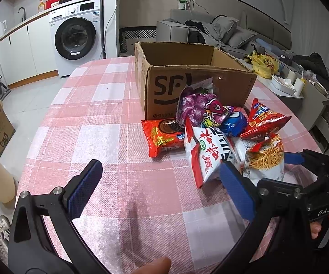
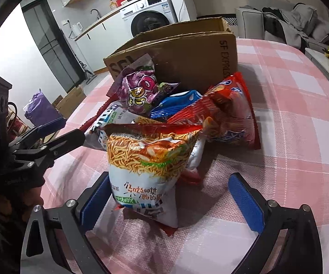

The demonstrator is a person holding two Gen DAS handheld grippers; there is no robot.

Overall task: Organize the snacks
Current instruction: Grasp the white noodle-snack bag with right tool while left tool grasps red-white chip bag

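I see a round table with pink checked cloth [image 1: 91, 118], a white washing machine [image 1: 77, 36] far left. My left gripper [image 1: 162, 189] is wide open, holding nothing. My right gripper [image 2: 171, 201] is wide open around the white noodle-snack bag [image 2: 146, 171], its left pad touching it, near the brown cardboard box [image 1: 187, 77].

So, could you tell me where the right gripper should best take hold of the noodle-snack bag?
Probably across its white lower body, from the near side. The noodle-snack bag stands upright at the front of the pile, already between the open right gripper fingers, left pad close beside it.
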